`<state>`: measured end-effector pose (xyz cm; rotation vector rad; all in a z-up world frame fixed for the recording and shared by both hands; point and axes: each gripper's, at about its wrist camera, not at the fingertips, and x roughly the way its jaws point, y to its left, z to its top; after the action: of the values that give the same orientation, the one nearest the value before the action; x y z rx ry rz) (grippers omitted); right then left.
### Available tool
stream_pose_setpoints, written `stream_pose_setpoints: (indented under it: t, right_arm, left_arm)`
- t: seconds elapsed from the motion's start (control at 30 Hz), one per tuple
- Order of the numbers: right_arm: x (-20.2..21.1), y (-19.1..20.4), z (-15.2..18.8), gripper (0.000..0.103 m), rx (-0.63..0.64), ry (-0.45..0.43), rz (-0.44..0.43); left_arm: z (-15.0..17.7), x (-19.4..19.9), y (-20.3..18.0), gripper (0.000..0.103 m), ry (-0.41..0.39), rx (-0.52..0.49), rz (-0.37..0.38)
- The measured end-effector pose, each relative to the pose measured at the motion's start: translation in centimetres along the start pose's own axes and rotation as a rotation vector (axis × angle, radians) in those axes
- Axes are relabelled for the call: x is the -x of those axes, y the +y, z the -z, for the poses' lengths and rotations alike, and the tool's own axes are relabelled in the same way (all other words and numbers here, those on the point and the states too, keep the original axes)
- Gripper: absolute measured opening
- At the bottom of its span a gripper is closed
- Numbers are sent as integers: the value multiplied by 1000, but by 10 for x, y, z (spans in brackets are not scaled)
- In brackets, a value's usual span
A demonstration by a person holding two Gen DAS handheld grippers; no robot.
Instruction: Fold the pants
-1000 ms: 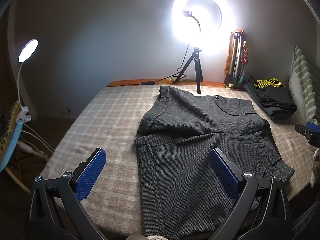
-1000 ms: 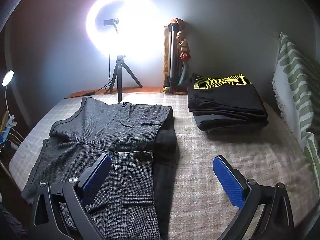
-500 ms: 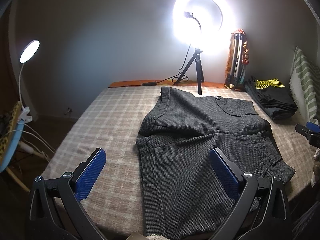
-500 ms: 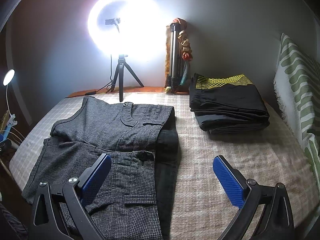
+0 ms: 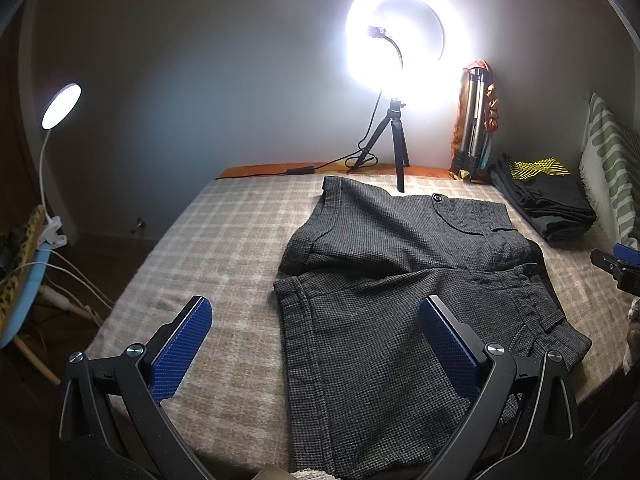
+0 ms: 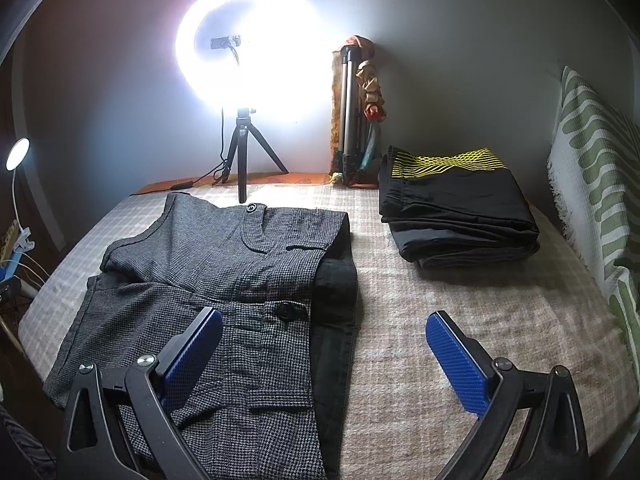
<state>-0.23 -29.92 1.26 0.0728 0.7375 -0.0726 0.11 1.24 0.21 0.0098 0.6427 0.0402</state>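
Observation:
Grey checked shorts [image 5: 400, 280] lie flat on the checked bed cover, legs pointing left and waistband to the right; they also show in the right wrist view [image 6: 208, 280]. My left gripper [image 5: 316, 344] is open and empty, above the near leg hem. My right gripper [image 6: 324, 356] is open and empty, above the waistband near the dark inner band [image 6: 336, 320]. Its tip shows at the right edge of the left wrist view [image 5: 616, 264].
A folded stack of black clothes with a yellow pattern [image 6: 456, 208] lies at the back right. A ring light on a tripod [image 6: 242, 160] stands at the far bed edge, beside a folded tripod [image 6: 352, 120]. A green-patterned cushion [image 6: 592, 184] lines the right side. A desk lamp [image 5: 60, 104] stands left.
Both grippers have drawn back and risen slightly, so the shorts sit a little farther off. Both stay open. The shorts have not moved.

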Motion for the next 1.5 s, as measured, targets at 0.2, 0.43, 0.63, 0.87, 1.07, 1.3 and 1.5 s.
stream_pose_setpoints:
  t: [0.2, 0.43, 0.63, 0.87, 1.07, 1.3, 1.5]
  right_arm:
    - [0, 0, 0, 103, 1, 1, 0]
    - [-1, 0, 0, 103, 1, 1, 0]
    - [-1, 1, 0, 103, 1, 2, -1]
    - [-1, 0, 0, 103, 2, 2, -1]
    - [-1, 0, 0, 103, 2, 2, -1]
    - [-1, 1, 1, 103, 2, 2, -1]
    - [-1, 3, 2, 103, 6, 4, -1]
  left_arm:
    - [0, 1, 0, 103, -4, 1, -3]
    - [0, 1, 1, 103, -6, 0, -6]
    - [0, 1, 2, 103, -8, -4, -8]
    - [1, 1, 1, 103, -9, -4, -10]
    - [1, 1, 1, 103, -9, -4, -10]
    - [1, 1, 1, 103, -8, -6, -11]
    - [3, -2, 2, 103, 1, -15, -13]
